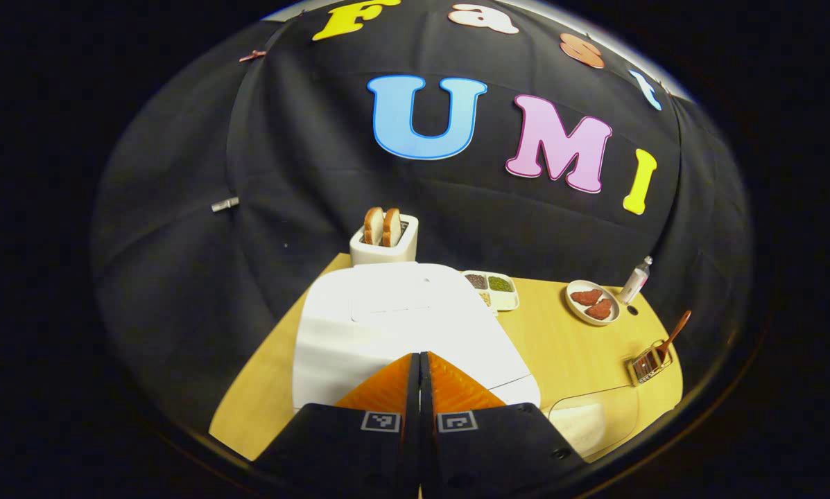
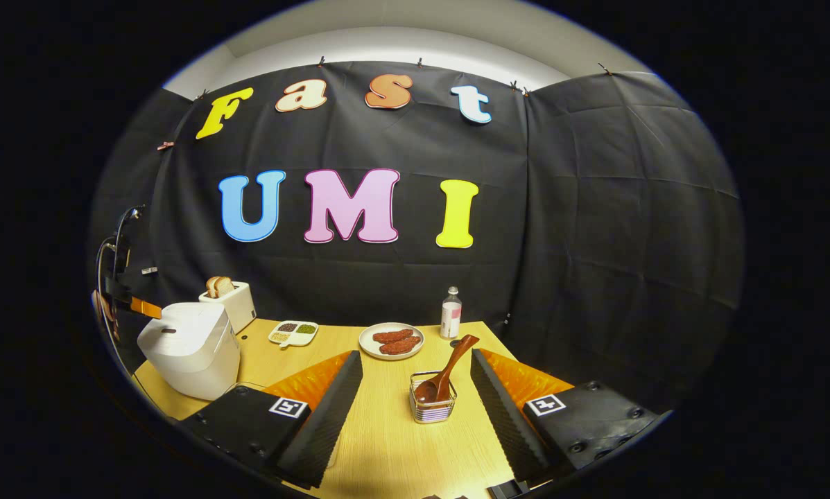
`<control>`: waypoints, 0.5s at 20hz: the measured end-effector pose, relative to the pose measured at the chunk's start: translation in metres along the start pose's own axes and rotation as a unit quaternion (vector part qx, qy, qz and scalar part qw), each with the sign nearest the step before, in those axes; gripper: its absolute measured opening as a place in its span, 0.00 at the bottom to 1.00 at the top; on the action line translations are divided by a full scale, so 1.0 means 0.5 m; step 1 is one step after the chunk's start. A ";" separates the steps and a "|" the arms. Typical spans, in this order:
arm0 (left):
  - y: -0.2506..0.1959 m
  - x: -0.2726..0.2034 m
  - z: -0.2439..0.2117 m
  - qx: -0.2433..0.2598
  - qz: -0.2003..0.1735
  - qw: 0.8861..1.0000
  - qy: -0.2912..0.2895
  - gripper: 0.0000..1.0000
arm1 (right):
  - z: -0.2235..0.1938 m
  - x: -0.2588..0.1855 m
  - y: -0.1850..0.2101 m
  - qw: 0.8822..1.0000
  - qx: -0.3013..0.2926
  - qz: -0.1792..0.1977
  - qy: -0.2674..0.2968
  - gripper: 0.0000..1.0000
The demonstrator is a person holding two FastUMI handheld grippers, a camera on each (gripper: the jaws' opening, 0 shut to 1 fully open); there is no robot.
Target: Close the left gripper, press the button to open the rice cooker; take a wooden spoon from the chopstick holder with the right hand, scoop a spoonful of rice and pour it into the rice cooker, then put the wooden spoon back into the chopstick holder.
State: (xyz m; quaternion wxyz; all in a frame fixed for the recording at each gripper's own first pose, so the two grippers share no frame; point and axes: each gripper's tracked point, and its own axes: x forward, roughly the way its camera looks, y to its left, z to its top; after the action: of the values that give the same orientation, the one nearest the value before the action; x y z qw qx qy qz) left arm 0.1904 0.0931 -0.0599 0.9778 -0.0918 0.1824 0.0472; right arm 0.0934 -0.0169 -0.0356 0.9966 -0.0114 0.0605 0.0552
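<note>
A pale wooden table [image 2: 387, 443] carries everything here. The largest thing on it is the white, rounded plastic rice cooker [image 1: 401, 326], lid down, standing at the table's left end in the right gripper view [image 2: 191, 350]. The left gripper [image 1: 419, 360] hangs directly over the front of that lid with its two fingers clenched together, nothing between them; in the right gripper view it shows at the far left edge above the cooker [image 2: 137, 305]. The right gripper [image 2: 415, 388] is spread wide apart and holds nothing, its fingers flanking the chopstick holder from a distance.

Behind the cooker stands a white toaster [image 1: 384, 242] with two slices of bread upright in its slots. Toward the back of the table lies a round white plate [image 2: 391, 340] with reddish-brown pieces of food on it, and next to that a small clear bottle with a pink label [image 2: 451, 313]. A white divided dish of grains [image 2: 293, 332] sits between cooker and plate. A clear container of white rice [image 1: 584, 423] rests near the table's front edge, beside the cooker.

The small wire-mesh chopstick holder [image 2: 433, 398] stands near the table's middle, and the brown wooden spoon [image 2: 449, 371] rests in it, bowl down, handle leaning up and to the right.
</note>
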 end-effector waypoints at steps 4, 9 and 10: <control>-0.009 0.032 -0.029 -0.022 -0.011 0.999 0.023 0.05 | -0.008 -0.001 -0.003 1.000 -0.004 0.001 0.004 0.99; -0.014 0.050 -0.046 -0.018 -0.009 0.999 0.036 0.06 | -0.021 -0.004 -0.007 1.000 0.000 0.003 0.013 0.98; -0.013 0.048 -0.046 -0.013 -0.009 0.999 0.038 0.05 | -0.025 -0.005 -0.009 1.000 0.000 0.003 0.013 0.98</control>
State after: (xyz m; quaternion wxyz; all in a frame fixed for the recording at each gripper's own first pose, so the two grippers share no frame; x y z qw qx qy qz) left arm 0.2057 0.0837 -0.0886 0.9692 -0.1076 0.2183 0.0376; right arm 0.0900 -0.0219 -0.0475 0.9955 -0.0118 0.0740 0.0585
